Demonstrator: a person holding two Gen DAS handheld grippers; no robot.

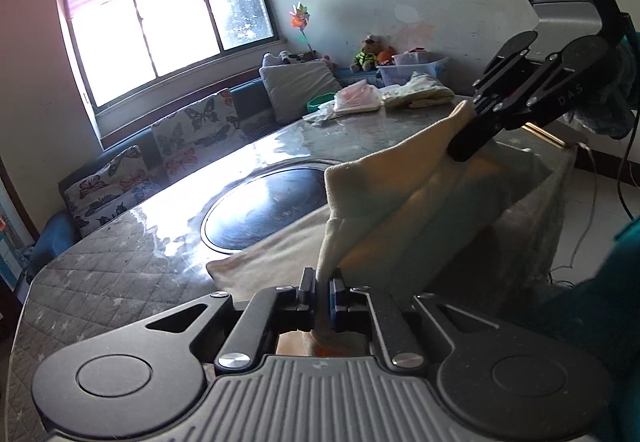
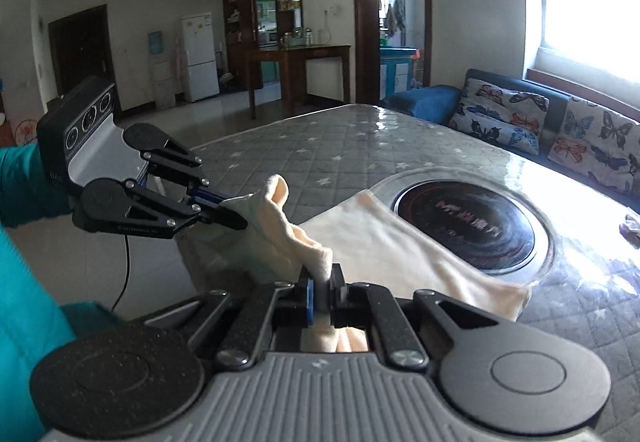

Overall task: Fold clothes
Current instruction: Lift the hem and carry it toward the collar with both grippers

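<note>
A cream garment (image 1: 392,193) lies partly on the quilted table (image 1: 100,282), its far part spread next to a round black hob (image 1: 264,205). My left gripper (image 1: 322,282) is shut on one edge of the cloth and lifts it. My right gripper (image 1: 464,137) is shut on the other end, held higher to the right. In the right wrist view my right gripper (image 2: 320,282) pinches the cream garment (image 2: 400,250), and the left gripper (image 2: 234,211) grips the cloth's raised corner at left. The cloth hangs stretched between the two.
Folded clothes (image 1: 416,93) and a pink bag (image 1: 358,99) lie at the table's far end, by a plastic bin (image 1: 412,69). A sofa with butterfly cushions (image 1: 188,133) runs along the window side. The black hob (image 2: 468,222) is set into the table (image 2: 320,149).
</note>
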